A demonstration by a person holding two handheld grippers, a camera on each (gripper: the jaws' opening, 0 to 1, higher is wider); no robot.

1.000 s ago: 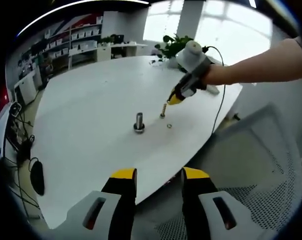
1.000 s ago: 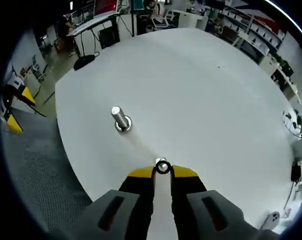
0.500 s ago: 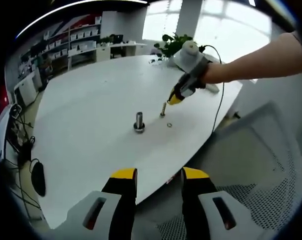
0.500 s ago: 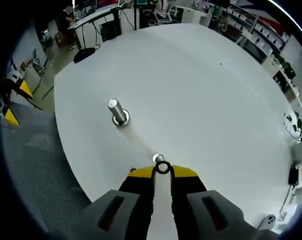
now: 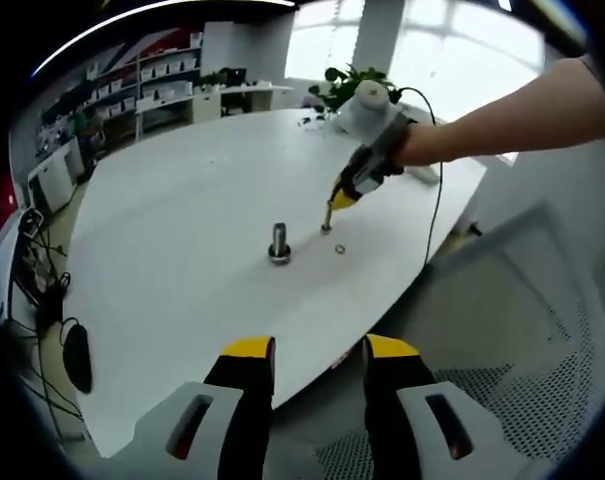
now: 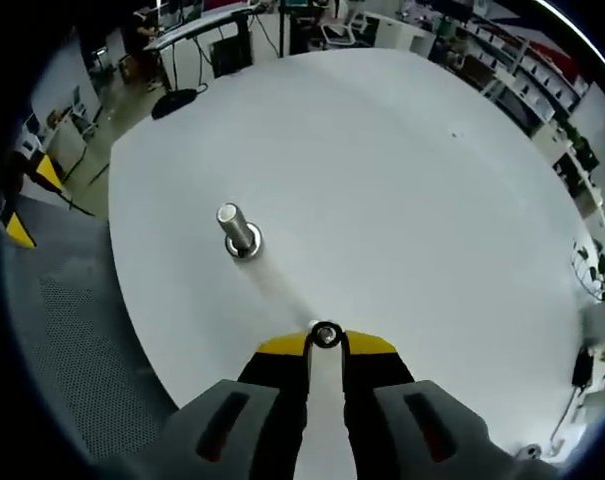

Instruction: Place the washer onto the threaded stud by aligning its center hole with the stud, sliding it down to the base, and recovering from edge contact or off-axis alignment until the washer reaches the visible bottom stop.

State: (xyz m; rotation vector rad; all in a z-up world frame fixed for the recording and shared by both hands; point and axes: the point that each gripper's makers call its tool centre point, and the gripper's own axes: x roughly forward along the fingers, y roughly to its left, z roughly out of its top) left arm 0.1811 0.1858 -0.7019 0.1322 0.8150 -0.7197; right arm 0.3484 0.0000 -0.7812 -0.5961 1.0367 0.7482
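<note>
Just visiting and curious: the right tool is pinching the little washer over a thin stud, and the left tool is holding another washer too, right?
Not quite. In the left gripper view the left tool stands open and empty. The right tool does pinch the washer over the thin stud.

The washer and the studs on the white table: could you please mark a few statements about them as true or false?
1. The right gripper holds a washer between its jaw tips. True.
2. The left gripper is shut on a washer. False: its jaws stand apart with nothing between them, off the edge of the table.
3. A larger stud stands upright on the table, apart from the right gripper. True.
4. The held washer sits at the base of the larger stud. False: it is at the right gripper's tips, right over a smaller stud.
5. A loose washer lies on the table near the smaller stud. True.
</note>
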